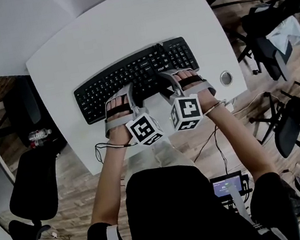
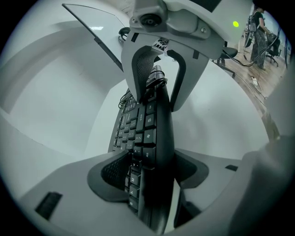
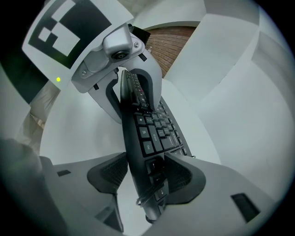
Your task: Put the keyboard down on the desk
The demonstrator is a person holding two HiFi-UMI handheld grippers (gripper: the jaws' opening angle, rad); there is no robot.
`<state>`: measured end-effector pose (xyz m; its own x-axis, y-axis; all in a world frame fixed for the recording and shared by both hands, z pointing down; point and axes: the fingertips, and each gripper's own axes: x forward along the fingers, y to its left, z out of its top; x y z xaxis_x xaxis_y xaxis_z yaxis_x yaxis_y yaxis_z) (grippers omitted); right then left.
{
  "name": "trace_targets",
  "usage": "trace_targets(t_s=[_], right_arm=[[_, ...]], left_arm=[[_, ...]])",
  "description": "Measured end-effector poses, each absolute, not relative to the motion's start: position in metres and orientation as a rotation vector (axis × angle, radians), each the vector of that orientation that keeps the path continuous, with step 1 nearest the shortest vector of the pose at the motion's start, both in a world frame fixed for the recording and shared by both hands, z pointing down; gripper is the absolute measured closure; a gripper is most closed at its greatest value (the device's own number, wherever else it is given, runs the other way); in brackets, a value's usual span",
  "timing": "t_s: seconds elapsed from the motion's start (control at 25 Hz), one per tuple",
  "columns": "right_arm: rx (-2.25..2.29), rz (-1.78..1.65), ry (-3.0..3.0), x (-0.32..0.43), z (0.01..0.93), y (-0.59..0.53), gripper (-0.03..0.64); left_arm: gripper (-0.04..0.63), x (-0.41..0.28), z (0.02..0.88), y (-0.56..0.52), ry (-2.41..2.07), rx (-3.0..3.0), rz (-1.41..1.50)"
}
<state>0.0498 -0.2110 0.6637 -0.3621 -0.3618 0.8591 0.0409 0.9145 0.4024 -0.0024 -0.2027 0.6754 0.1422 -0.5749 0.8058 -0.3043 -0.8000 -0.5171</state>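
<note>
The left gripper (image 2: 150, 170) and right gripper (image 3: 147, 173) sit side by side nearest the person, jaws spread. The near edge of the black keyboard (image 1: 131, 74) stands loosely between each pair of pads, unclamped. The keyboard lies at their 12 o'clock across the white desk (image 1: 123, 24), a round grommet (image 1: 226, 78) at its 3 o'clock.

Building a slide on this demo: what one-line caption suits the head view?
Black keyboard on a white desk, its near edge straddled by the left gripper and right gripper.
</note>
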Motion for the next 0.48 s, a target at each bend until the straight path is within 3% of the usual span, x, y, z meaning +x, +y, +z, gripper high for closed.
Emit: trace_targets(t_s=[0.48], right_arm=[[0.211,-0.323,-1.862,0.055,0.669,-0.206,0.344]], left_arm=[[0.285,0.005,0.678,-0.191,0.854,-2.372,-1.767]])
